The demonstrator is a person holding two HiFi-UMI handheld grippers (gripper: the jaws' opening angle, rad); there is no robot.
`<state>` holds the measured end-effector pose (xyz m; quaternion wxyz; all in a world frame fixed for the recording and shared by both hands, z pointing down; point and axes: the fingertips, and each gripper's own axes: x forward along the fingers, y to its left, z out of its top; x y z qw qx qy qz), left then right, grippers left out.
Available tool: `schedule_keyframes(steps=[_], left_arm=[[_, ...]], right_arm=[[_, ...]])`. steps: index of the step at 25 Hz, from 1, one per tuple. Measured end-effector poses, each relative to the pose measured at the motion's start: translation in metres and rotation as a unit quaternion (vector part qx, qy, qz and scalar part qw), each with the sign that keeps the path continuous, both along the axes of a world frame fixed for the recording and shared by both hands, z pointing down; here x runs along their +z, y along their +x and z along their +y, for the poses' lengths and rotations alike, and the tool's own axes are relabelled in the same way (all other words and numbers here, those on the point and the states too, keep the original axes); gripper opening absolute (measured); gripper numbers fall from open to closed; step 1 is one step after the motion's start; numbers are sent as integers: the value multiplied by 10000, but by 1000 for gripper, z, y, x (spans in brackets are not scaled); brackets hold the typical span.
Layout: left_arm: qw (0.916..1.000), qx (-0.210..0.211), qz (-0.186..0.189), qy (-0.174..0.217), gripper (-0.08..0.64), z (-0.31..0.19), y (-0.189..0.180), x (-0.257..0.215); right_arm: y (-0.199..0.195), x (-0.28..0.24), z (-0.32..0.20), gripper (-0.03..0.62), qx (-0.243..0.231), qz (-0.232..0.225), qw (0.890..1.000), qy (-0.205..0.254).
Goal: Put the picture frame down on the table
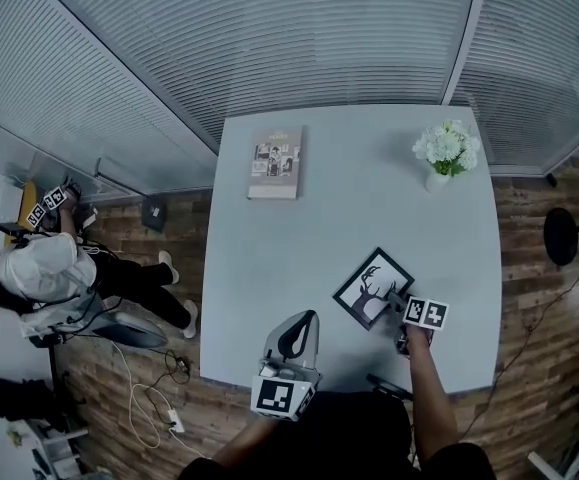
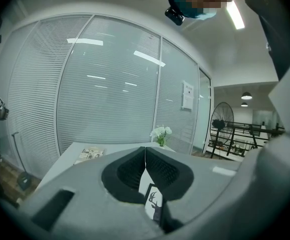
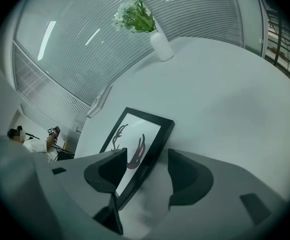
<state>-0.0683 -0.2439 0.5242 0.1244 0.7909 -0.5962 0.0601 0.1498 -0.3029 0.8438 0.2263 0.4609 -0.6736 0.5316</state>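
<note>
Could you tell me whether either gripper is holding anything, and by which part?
Nothing is clamped. The right gripper is open, fingers astride the picture frame at its near edge; the left gripper is shut and empty.

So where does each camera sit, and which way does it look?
Head view: on the person's head, looking down at the table; arms, left gripper, right gripper show.
Left gripper view: on the left gripper, facing the glass wall; shut jaws show.
Right gripper view: on the right gripper, facing the picture frame between its open jaws.
All three share the flowers and picture frame.
</note>
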Motion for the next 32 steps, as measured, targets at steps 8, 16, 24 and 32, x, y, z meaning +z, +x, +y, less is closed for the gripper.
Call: schedule_keyframes(steps=[8,16,24,32], left_arm=[[9999,78,41,54,17,19,1,-12],[9993,196,74,297,17,43,-3,-26],[9979,351,225,493,17,67,-11,-34],[9953,643,368,626,17,91,-7,-40]], right_arm=[[3,-18,10,229,-2,52,9998,210],[-9,-48,41,108,-282,136,9973,671],[-24,-73,78,38,-293,210,9945,983],[-30,-123,116,25,-243,319,9864,1595]])
